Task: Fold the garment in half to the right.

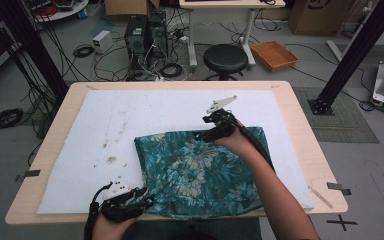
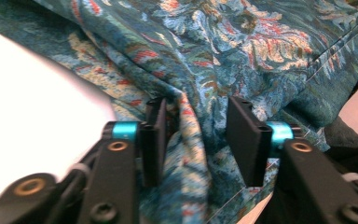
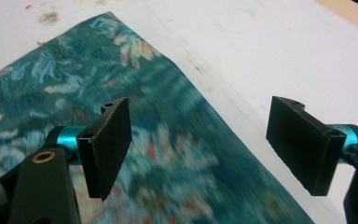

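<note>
the teal floral cloth (image 1: pixel 200 172) lay folded on the white mat (image 1: pixel 105 130) at the desk's six o'clock. left claw (image 2: pixel 200 140) straddled a raised fold, released, ready to pinch; right claw (image 3: pixel 200 140) hovered wide open over the twelve o'clock edge.

No legible text, label, brand, number or sign found in the high view or in either gripper view. Dark curved marking noted on the cardboard box (image 1: pixel 314 12) at the far edge of the floor, possibly part of a printed logo, cropped and too small to read. Black tape cross (image 1: pixel 341 222) noted on the floor beside the table (image 1: pixel 300 115), a mark without lettering. Floral cloth (image 1: pixel 200 170) carries a pattern only, no writing.
</note>
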